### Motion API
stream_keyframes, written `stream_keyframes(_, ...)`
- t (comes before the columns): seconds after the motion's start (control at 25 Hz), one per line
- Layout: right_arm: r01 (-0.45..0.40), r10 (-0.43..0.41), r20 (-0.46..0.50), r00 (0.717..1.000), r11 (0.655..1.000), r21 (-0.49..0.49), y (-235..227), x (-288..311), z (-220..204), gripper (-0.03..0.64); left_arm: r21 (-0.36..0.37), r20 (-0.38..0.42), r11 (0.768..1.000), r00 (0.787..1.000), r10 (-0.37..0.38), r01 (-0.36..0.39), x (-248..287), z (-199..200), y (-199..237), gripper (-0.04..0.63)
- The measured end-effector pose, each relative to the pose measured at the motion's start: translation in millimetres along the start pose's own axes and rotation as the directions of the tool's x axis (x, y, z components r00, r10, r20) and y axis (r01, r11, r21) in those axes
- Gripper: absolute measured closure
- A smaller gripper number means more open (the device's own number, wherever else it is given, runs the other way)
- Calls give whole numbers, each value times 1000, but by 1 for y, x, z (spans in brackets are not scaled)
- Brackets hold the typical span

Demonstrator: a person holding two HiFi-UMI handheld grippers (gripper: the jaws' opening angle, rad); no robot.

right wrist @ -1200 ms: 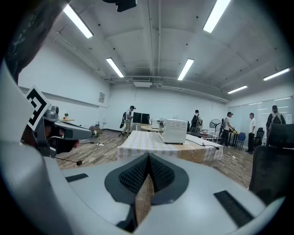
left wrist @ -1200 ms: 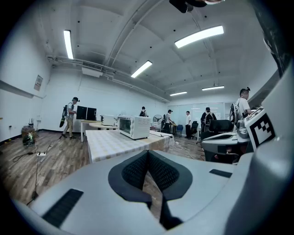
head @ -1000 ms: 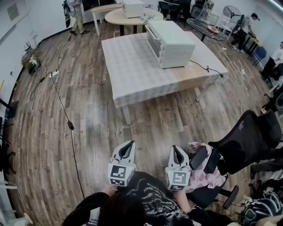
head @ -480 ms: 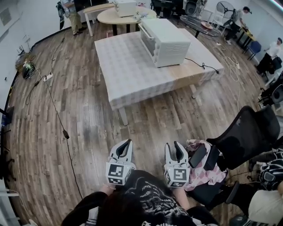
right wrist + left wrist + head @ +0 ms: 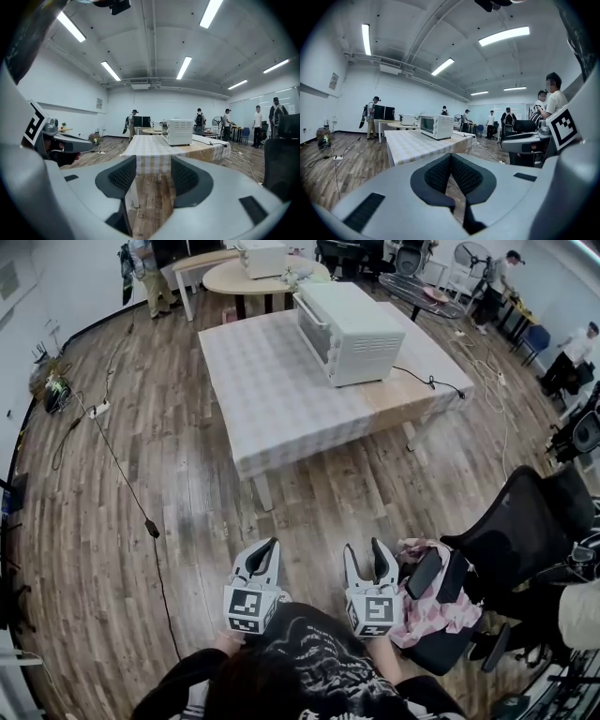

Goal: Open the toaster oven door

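The white toaster oven [image 5: 349, 331] stands on the far right part of a table [image 5: 281, 409] with a checked cloth, its door shut and facing left. Both grippers hang low over the wooden floor, well short of the table. My left gripper [image 5: 269, 547] is shut with nothing in it; in the left gripper view its pads [image 5: 451, 161] meet, and the oven [image 5: 436, 126] is far ahead. My right gripper [image 5: 367, 552] has just been opening and stands open and empty. In the right gripper view the oven [image 5: 180, 131] shows beyond the gap in my right gripper [image 5: 153, 172].
A black office chair [image 5: 525, 531] with a pink cloth [image 5: 433, 613] stands close at the right. A cable [image 5: 122, 474] runs across the floor at the left. The oven's cord [image 5: 433, 382] trails off the table's right side. A round table [image 5: 255, 276] and several people are further back.
The right gripper's jaws have gone from shut to wide open, with nothing between them. The left gripper stays shut. Both grippers have shifted slightly forward.
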State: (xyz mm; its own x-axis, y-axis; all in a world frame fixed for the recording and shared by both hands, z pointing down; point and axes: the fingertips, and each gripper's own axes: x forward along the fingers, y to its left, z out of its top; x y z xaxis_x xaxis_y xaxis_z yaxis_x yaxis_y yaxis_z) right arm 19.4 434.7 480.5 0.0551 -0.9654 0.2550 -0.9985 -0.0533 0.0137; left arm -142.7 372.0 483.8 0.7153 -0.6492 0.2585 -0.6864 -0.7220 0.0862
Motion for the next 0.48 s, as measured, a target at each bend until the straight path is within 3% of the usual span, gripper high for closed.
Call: stream_keyframes(0.48,1,-2,-30,1000,1000,-11,24,13,-10,397,-8,-29,999,998,-52,52,-1,-17,11,577)
